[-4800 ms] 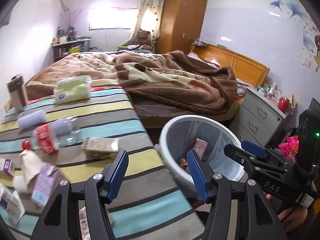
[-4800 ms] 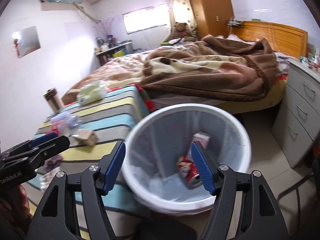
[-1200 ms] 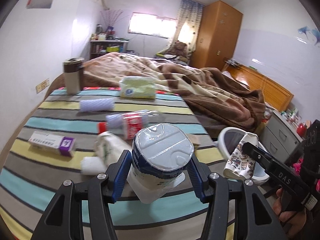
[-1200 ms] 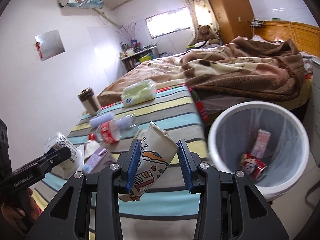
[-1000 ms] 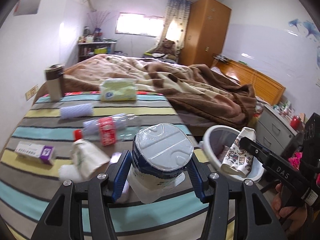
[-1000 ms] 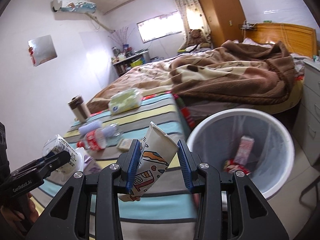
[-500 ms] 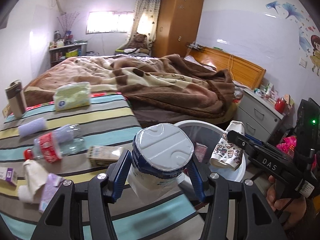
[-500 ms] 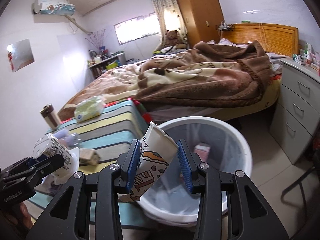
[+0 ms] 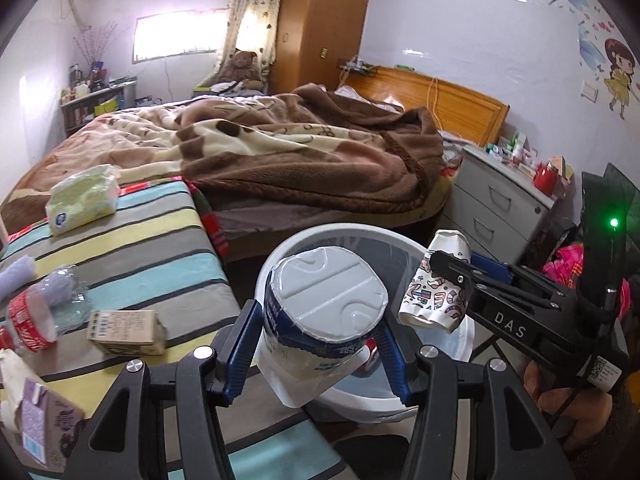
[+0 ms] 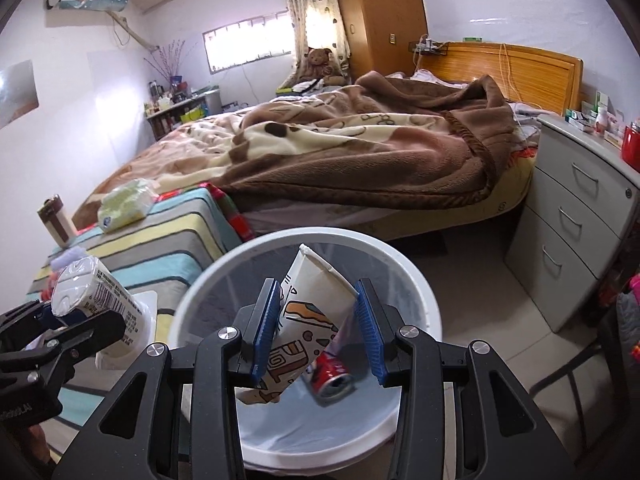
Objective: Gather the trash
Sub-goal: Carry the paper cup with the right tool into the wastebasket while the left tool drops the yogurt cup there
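Note:
My left gripper [image 9: 316, 350] is shut on a white plastic tub with a blue band and a foil lid [image 9: 324, 312], held at the near rim of the white trash bin [image 9: 288, 248]. My right gripper [image 10: 318, 330] is shut on a crushed patterned paper cup [image 10: 308, 320], which hangs over the bin's [image 10: 420, 292] open mouth. From the left wrist view the same cup [image 9: 436, 288] shows above the bin's right rim. A red can [image 10: 330, 374] and a small carton lie at the bottom of the bin.
On the striped cloth [image 9: 132, 248] lie a brown carton [image 9: 128, 332], a plastic bottle with a red label [image 9: 36, 316], a purple carton [image 9: 44, 428] and a green tissue pack [image 9: 82, 198]. A grey drawer unit [image 10: 576, 220] stands right of the bin, and the bed [image 10: 360, 148] is behind it.
Both grippers have swung right from the striped cloth to the bin, each keeping its load. The bin now fills the lower middle of both views.

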`<state>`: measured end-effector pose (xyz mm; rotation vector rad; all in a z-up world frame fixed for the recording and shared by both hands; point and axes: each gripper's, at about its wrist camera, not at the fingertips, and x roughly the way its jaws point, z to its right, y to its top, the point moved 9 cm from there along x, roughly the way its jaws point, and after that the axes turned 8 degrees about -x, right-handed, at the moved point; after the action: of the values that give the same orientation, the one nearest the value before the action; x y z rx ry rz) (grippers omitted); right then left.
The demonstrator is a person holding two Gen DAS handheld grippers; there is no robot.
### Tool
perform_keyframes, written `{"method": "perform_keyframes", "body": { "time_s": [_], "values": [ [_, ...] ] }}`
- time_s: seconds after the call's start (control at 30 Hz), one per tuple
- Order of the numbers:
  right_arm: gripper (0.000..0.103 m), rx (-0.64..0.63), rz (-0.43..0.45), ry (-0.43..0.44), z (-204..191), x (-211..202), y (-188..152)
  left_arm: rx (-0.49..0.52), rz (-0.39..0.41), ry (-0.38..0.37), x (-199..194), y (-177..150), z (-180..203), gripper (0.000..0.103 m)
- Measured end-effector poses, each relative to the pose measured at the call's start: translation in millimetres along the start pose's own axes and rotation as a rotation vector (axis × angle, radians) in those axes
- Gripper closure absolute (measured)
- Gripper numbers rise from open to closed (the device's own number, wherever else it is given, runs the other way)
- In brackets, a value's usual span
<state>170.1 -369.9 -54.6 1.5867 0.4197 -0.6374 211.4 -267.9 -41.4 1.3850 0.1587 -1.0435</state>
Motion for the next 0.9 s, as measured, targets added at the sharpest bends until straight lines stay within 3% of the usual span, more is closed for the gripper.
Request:
{"method": "perform_keyframes", "body": {
  "time_s": [0.43, 0.57, 0.63, 0.7, 0.9],
  "values": [
    [0.062, -0.018, -0.037, -0.043, 16, 8, -5, -0.002, -0.032, -0.022, 20, -3, 12, 0.046],
    [0.062, -0.019, -0.045, -0.036, 15, 7, -6, -0.012, -0.033, -0.027, 18, -4, 9, 0.042],
    [0.059, -0.018, -0.046, -0.032, 14, 7, -7, -0.016, -0.028, -0.032, 15, -4, 7, 0.040],
    [0.048, -0.016, -0.043, -0.027, 12, 6, -6, -0.022, -0.027, -0.031, 13, -4, 6, 0.038],
    [0.048, -0.017, -0.025, -0.001, 1, 1, -2, -0.050, -0.008, -0.020, 1, -3, -7, 0.037]
  ]
}}
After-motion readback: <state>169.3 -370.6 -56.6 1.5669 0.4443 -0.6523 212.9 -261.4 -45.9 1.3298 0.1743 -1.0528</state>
